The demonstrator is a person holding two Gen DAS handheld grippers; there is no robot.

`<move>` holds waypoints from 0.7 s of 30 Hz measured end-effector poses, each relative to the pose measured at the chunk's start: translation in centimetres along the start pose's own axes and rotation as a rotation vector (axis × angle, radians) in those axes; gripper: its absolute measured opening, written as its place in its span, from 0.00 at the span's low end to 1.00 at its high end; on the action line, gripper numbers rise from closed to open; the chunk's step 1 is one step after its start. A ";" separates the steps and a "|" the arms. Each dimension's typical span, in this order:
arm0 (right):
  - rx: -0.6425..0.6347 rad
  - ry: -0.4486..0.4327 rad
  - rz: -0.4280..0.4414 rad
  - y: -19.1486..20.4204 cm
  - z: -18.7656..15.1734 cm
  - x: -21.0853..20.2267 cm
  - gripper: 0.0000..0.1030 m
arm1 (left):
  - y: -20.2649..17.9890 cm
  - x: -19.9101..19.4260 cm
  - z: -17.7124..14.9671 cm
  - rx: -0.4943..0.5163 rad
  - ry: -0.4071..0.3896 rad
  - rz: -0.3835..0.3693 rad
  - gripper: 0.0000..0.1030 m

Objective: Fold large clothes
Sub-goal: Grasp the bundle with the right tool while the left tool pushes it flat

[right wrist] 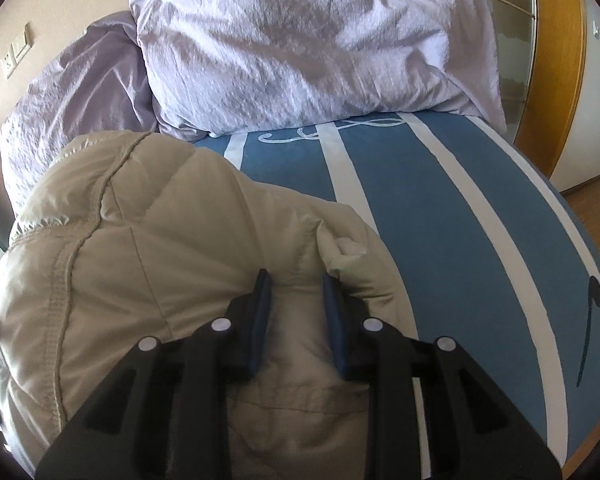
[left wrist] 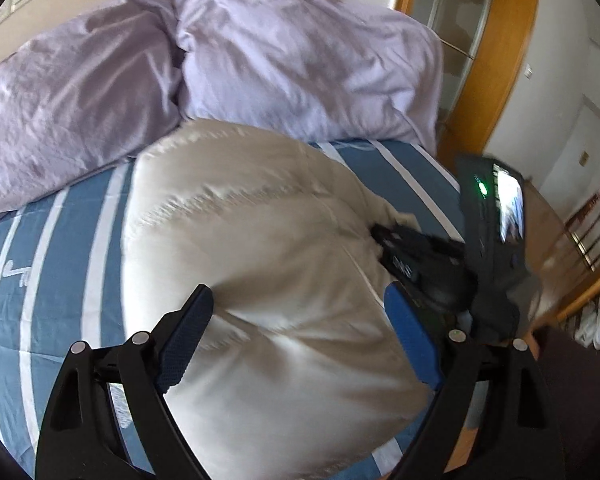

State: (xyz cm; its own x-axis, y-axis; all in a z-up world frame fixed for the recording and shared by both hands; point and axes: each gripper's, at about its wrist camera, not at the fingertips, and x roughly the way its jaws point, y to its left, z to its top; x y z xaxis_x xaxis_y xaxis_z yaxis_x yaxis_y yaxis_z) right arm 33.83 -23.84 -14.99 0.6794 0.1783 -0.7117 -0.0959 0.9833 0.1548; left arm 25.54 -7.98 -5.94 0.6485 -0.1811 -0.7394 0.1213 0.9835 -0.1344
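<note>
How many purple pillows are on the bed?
2. One lilac pillow lies at the head of the bed on the left; the other lilac pillow leans beside it on the right. None seems hidden.

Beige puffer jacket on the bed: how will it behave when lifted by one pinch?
The puffer jacket looks quilted and puffy, so probably light for its bulk. Folds bunch around the right gripper, so likely floppy; it would drape. Its sheen in the left wrist view hints at slippery fabric.

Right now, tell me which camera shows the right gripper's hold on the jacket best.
The right wrist view: the right gripper pinches a fold of the jacket between its pads. The left wrist view shows it only sideways, tips buried in the fabric.
</note>
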 end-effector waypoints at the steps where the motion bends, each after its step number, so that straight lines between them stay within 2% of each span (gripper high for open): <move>1: -0.009 -0.003 -0.013 0.2 0.0 -0.1 0.26 | 0.4 0.0 0.3 -0.011 -0.003 0.008 0.86; 11: -0.046 -0.015 -0.062 0.7 0.0 -0.2 0.26 | 2.1 0.4 1.7 -0.063 -0.008 0.065 0.86; 21: -0.052 -0.034 -0.073 0.7 -0.3 -0.4 0.26 | 2.3 0.4 3.1 -0.031 -0.056 0.119 0.86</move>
State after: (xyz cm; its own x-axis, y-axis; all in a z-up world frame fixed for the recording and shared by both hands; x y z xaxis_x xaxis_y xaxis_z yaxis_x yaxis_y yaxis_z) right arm 33.31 -23.17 -14.80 0.7102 0.1051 -0.6961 -0.0816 0.9944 0.0669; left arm 28.46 -5.84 -4.51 0.6977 -0.0624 -0.7136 0.0186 0.9974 -0.0691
